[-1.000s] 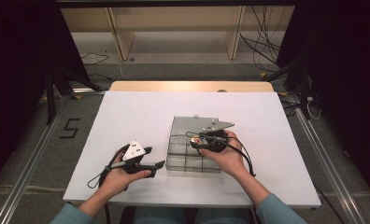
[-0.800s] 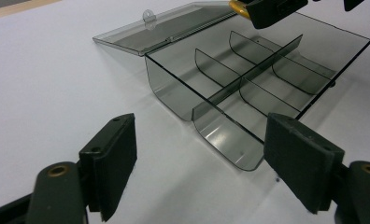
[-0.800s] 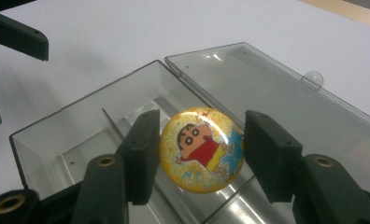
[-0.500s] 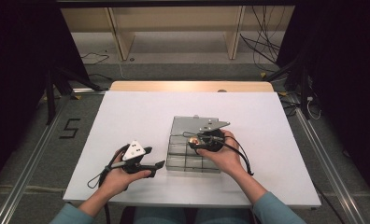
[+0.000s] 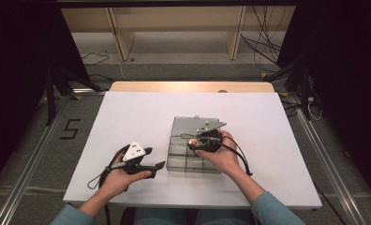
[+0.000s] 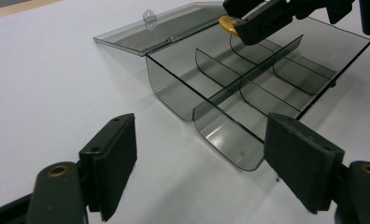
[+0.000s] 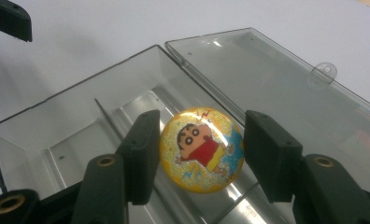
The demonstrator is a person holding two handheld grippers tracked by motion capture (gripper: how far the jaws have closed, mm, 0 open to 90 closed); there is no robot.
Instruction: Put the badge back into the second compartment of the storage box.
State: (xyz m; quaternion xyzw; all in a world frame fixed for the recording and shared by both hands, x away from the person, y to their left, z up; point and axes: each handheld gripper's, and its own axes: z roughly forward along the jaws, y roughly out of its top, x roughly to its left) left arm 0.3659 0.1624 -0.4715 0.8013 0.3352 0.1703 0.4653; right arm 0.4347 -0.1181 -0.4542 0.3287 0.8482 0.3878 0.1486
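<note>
A clear smoky plastic box (image 5: 176, 161) with several compartments lies on the white table, its lid (image 5: 188, 124) folded open at the far side. My right gripper (image 5: 194, 141) hangs over the box's far compartments, shut on a round yellow cartoon badge (image 7: 202, 149), which its two pads clamp at the sides. From the left gripper view the badge (image 6: 227, 24) sits at that gripper's tip, above the dividers (image 6: 230, 93). My left gripper (image 5: 155, 158) rests on the table just left of the box with its jaws wide open and nothing between them (image 6: 199, 163).
The white table top (image 5: 127, 117) has free room on the left, the right and beyond the lid. A wooden strip (image 5: 188, 86) runs along the far edge. Cables trail from both grippers toward the person.
The right gripper with the badge has edged slightly to the left over the box. The left gripper has stayed where it was.
</note>
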